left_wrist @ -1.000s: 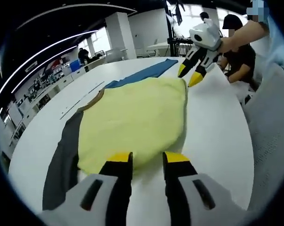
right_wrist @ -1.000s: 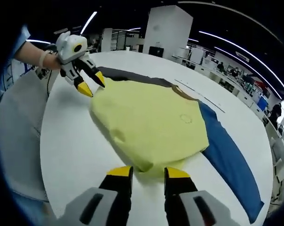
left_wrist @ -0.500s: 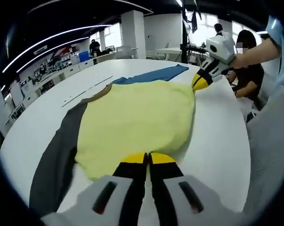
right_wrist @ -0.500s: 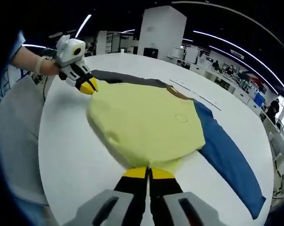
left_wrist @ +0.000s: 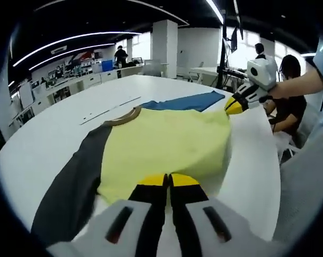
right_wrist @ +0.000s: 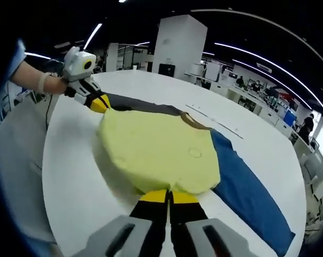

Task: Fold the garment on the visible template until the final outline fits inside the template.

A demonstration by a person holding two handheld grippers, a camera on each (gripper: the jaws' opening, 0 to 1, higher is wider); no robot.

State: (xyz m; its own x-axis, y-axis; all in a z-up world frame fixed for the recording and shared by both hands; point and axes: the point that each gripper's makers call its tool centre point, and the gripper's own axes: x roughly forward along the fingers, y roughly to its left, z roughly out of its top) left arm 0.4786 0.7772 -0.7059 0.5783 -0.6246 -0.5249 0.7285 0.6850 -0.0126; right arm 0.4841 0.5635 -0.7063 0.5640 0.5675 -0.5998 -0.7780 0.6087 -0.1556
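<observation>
Gripping: your left gripper and right gripper each clamp the yellow fabric shirt hem.
Risk: uneven lifting skews your fold.

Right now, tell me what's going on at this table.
A person is working a yellow garment spread on a white table with two handheld grippers. The left gripper is shut on the garment's hem at one corner, and the right gripper is shut on the hem at the other. A grey sleeve and a blue sleeve lie out flat to either side.
</observation>
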